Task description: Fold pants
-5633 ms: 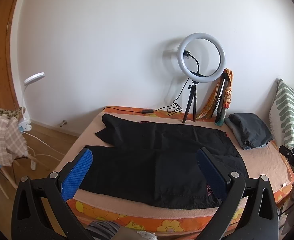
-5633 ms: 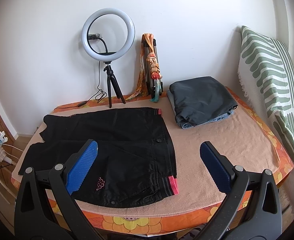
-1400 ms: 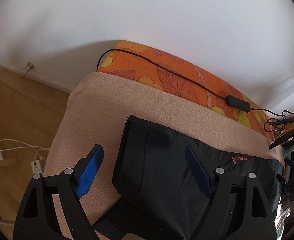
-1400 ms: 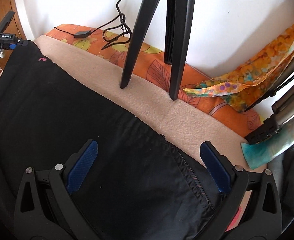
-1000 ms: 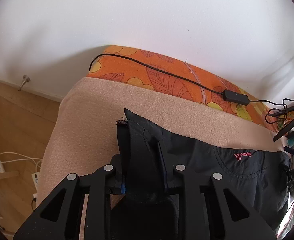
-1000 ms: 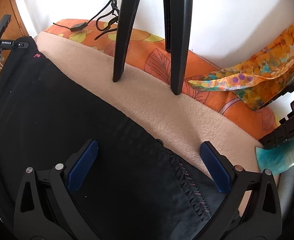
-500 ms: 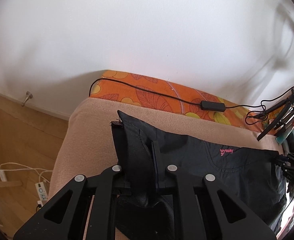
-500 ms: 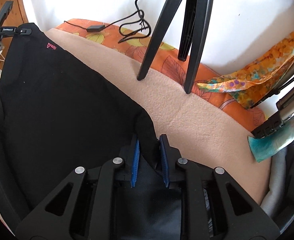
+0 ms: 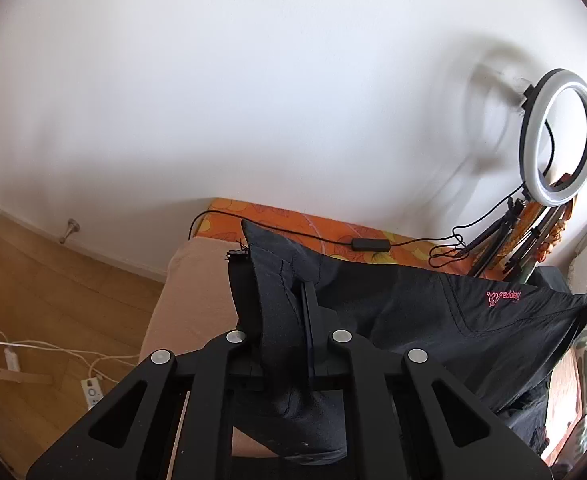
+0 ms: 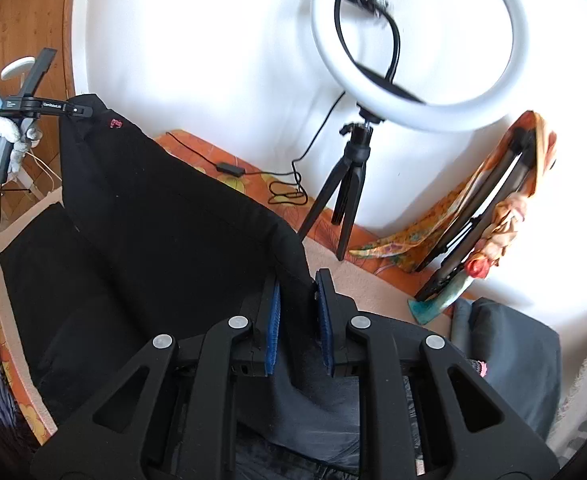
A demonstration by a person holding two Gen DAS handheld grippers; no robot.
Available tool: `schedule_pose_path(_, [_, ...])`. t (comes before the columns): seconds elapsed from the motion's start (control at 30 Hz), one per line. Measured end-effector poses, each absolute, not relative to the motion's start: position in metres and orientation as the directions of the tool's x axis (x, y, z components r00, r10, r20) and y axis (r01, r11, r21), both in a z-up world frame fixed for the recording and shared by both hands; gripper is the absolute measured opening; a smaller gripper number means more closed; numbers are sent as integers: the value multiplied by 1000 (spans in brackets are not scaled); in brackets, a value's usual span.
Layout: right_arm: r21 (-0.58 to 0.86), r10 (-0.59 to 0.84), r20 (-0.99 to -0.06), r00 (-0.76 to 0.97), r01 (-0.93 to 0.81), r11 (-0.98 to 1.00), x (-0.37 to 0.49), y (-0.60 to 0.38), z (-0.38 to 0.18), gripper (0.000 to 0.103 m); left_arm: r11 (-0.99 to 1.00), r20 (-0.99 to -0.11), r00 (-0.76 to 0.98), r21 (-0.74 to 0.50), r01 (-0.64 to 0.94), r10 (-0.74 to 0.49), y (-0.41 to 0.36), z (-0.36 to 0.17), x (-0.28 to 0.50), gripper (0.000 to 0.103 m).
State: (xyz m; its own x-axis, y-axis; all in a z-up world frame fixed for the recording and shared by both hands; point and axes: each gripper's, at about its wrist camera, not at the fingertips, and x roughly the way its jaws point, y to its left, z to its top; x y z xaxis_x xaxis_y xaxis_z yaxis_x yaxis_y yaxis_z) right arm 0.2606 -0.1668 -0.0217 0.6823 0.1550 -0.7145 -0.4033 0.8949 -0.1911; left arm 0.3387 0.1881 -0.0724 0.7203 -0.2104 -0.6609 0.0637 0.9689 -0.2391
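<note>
Your left gripper (image 9: 307, 312) pinches the hem end of the black fabric pants (image 10: 165, 216). The right gripper (image 10: 297, 312) is closing, fabric between its blue pads. The far edge hangs lifted over the peach blanket-covered bed (image 9: 189, 292), long axis running gripper to gripper; the near leg lies toward you.

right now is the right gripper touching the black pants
Touching. The right wrist view shows the right gripper closing, its blue pads pinching a bunched edge of the black pants, no gap visible.

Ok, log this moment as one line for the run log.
step: lifting far edge | left tongs: shut on black pants | right tongs: closing on pants | ring light: behind
</note>
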Motion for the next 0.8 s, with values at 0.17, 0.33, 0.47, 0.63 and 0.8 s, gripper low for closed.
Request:
schedule_pose_path(0.17, [-169, 218, -671, 709, -432, 886, 189, -153, 5, 17, 964, -611, 759, -253, 84, -226, 198, -73, 291, 10])
schedule_pose_path(0.33, [-129, 260, -712, 652, -485, 865, 125, -137, -16, 17, 967, -625, 748, -235, 95, -225, 203, -105, 247, 10])
schedule_pose_path(0.47, [-95, 253, -763, 595, -490, 866, 93, -132, -45, 17, 957, -621, 745, -278, 83, -245, 212, -125, 220, 16])
schedule_pose_path(0.63, [-50, 258, -815, 518, -507, 861, 71, -133, -81, 17, 958, -620, 748, -277, 73, -236, 220, -143, 183, 31])
schedule_pose_path(0.8, [2, 273, -861, 430, -534, 846, 46, -129, -109, 17, 953, -633, 747, -304, 1, -203, 244, -167, 138, 40])
